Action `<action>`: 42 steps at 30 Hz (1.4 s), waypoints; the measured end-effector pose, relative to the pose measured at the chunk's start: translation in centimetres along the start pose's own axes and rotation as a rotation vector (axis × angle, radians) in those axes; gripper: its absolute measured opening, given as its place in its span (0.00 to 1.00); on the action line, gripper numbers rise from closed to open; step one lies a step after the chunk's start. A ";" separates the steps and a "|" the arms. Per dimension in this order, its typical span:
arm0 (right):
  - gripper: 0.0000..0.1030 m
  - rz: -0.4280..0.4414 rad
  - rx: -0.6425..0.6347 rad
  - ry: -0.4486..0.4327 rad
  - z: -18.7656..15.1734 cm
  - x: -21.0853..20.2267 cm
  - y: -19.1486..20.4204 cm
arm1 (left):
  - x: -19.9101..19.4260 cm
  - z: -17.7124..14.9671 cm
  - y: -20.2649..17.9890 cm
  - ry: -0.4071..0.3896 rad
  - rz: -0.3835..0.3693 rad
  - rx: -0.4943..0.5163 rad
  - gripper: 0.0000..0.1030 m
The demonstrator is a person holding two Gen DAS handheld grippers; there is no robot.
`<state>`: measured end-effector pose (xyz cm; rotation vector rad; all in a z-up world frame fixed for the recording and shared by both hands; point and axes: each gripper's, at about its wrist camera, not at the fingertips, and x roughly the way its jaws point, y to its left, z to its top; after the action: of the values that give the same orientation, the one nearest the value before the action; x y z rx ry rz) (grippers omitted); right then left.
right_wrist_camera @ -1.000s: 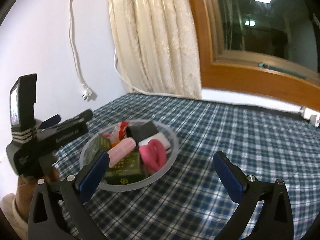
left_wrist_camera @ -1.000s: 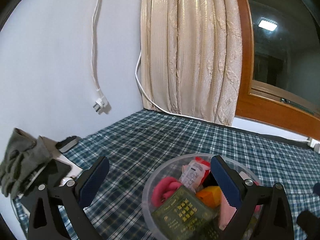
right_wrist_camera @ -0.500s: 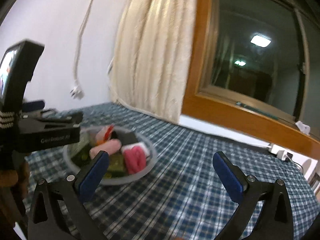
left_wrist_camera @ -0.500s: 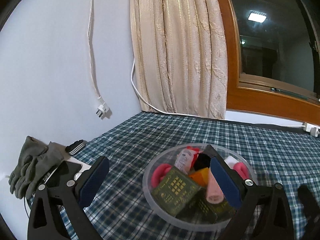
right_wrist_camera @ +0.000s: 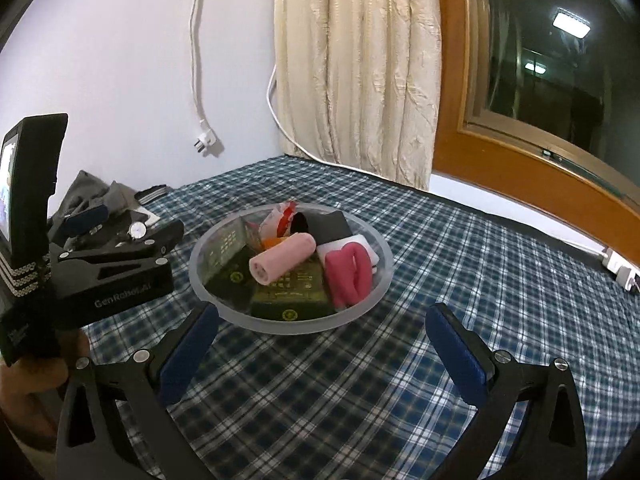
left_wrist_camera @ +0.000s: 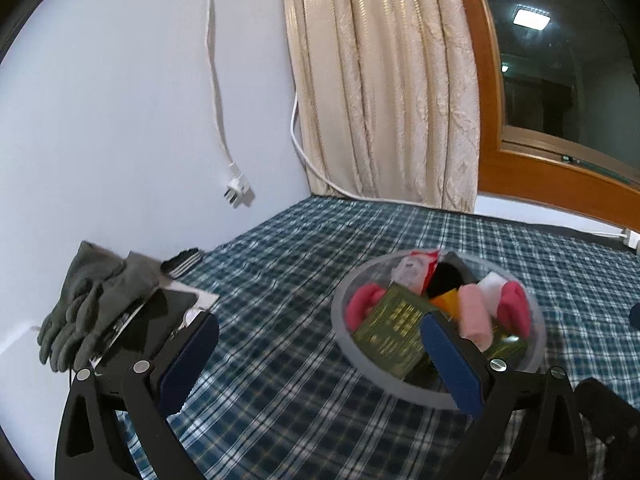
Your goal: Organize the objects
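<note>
Both sets of jaws released, nothing held. Clear bowl (right_wrist_camera: 370,298) of packets and rolled cloths sits on the plaid desk (right_wrist_camera: 460,280) ahead of the right gripper (right_wrist_camera: 320,354), between its jaws; for the left gripper (left_wrist_camera: 320,364) it's behind the right-hand jaw. Grey gloves (left_wrist_camera: 92,304) lie outside its left-hand jaw.

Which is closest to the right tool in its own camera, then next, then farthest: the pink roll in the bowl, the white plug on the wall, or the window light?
From the right tool, nearest first:
1. Pink roll, in the bowl just ahead.
2. White plug, hanging on the wall, back left.
3. Window light, reflected in the glass, top right.
</note>
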<state>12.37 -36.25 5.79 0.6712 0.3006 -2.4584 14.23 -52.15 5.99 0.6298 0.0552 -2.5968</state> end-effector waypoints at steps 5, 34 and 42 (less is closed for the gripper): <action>1.00 0.018 -0.013 0.052 0.1 0.9 0.9 | 0.1 -0.5 0.3 0.013 -0.006 0.001 0.99; 1.00 0.008 -0.015 0.123 1.0 4.1 1.0 | 1.4 -1.3 0.2 0.083 -0.059 -0.010 0.99; 1.00 0.037 0.007 0.142 0.8 4.7 0.8 | 1.5 -1.4 0.0 0.088 -0.059 -0.006 0.99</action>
<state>9.16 -39.35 3.93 0.8484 0.3312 -2.3829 13.63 -52.55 4.04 0.7513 0.1117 -2.6229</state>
